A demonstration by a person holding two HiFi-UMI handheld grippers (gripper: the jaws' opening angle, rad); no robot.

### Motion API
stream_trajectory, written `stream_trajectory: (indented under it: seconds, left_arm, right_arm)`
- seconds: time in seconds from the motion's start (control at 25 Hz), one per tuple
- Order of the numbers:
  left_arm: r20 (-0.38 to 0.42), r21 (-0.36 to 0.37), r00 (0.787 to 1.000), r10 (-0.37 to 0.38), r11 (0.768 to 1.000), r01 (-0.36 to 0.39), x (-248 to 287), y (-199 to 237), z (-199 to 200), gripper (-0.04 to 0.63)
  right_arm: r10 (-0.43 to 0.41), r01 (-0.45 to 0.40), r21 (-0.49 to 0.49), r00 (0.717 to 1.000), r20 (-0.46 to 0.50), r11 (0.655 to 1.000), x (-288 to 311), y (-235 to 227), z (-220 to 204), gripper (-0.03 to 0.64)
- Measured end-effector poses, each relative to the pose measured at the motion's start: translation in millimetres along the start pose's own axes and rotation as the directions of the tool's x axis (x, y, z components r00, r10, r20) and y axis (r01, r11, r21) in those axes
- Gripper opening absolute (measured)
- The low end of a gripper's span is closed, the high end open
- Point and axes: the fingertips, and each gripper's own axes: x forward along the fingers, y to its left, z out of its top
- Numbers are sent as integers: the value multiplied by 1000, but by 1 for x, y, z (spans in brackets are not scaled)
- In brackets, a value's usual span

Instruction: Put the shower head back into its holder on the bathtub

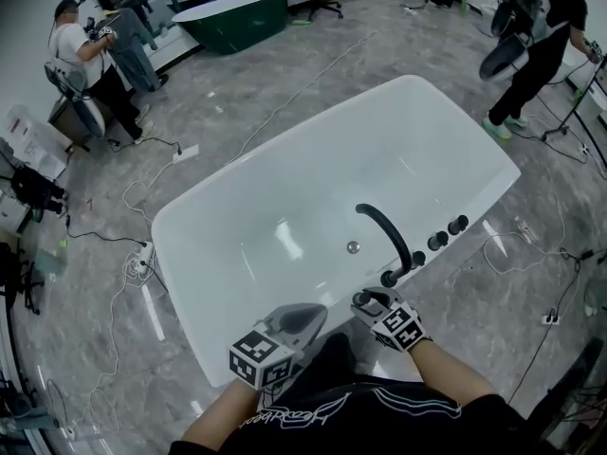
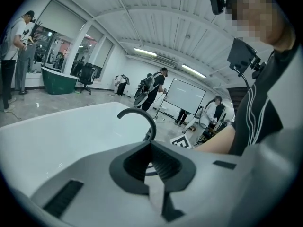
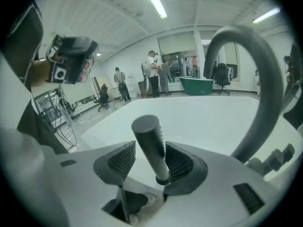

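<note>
The dark stick-shaped shower head (image 3: 150, 145) stands upright between the jaws of my right gripper (image 3: 151, 162), its foot in the holder (image 3: 163, 178) on the white bathtub's rim (image 3: 213, 174). The jaws are open, with a gap on the left side of the handle. In the head view the right gripper (image 1: 372, 300) sits at the tub's near rim (image 1: 218, 368), just short of the shower head (image 1: 389, 278) and beside the curved black faucet (image 1: 387, 230). My left gripper (image 1: 316, 313) hovers over the near rim, shut and empty; its jaws (image 2: 151, 167) are pressed together.
Three black knobs (image 1: 438, 241) sit on the rim right of the faucet (image 3: 251, 79). A drain (image 1: 353, 247) lies in the tub floor. Cables (image 1: 133, 254) trail over the grey floor. A green tub (image 1: 232, 17) and people (image 1: 85, 60) stand farther off.
</note>
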Motion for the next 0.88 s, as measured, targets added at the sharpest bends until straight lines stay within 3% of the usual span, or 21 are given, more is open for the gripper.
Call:
stream_trajectory:
  seconds: [0.24, 0.44, 0.64, 0.76, 0.88]
  left_arm:
    - [41, 25, 999, -28, 999, 27, -8, -35, 12, 3]
    - [80, 50, 992, -102, 994, 98, -21, -84, 29, 3]
    - [90, 154, 984, -153, 978, 138, -33, -127, 43, 5]
    - [75, 207, 983, -168, 967, 149, -37, -146, 45, 3]
    - [76, 231, 980, -184, 959, 162, -45, -155, 51, 3]
  right_arm:
    - [10, -10, 1, 981, 193, 1000, -87, 21, 62, 181]
    - [125, -107, -88, 964, 235, 990, -156, 65, 103, 176]
    - [216, -190, -110, 923, 320, 976, -211, 105, 138, 41]
    - [257, -231, -115, 901, 349, 966, -239, 120, 148, 26]
    - [248, -210, -145, 906, 343, 967, -248, 128, 152, 18]
